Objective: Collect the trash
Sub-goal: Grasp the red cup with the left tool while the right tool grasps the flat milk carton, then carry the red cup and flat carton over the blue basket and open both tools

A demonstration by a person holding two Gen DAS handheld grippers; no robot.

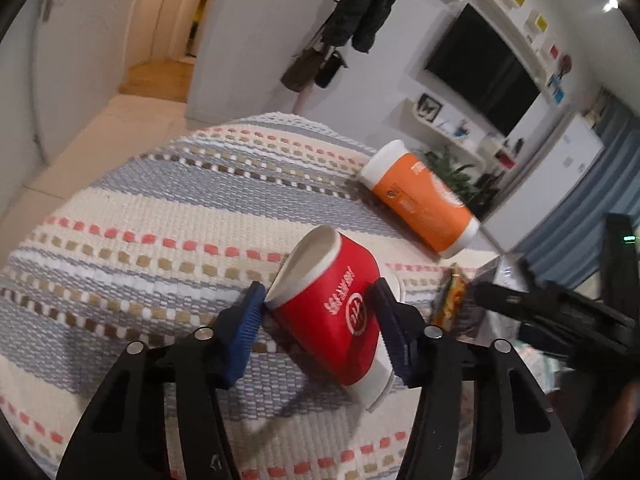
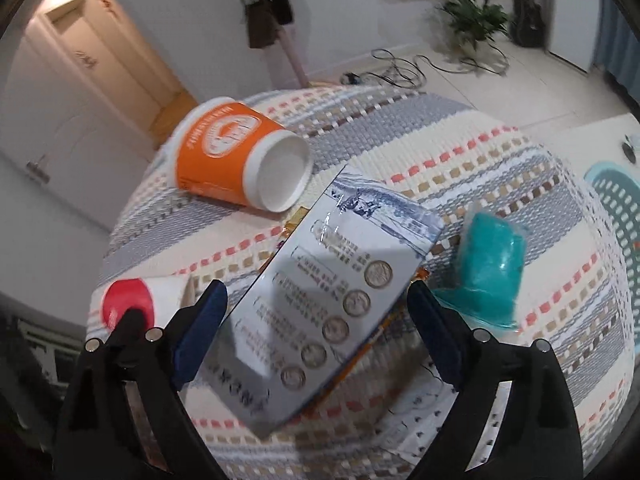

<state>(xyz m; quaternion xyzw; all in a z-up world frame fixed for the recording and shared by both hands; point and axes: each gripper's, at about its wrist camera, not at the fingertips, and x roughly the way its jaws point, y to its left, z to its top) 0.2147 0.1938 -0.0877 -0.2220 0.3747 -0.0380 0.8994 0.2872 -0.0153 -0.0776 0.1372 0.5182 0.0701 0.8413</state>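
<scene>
Left gripper [image 1: 320,324] pinches the red cup [image 1: 336,308], right gripper [image 2: 316,332] gapes wide round the grey packet [image 2: 320,304] w/o touching; next: close & lift

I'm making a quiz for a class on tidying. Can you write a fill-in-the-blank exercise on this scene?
1. The left gripper is closed on the ___ cup.
2. The orange cup lies on its ___.
3. The grey packet sits between the open fingers of the ___ gripper.

Missing words: red; side; right
</scene>
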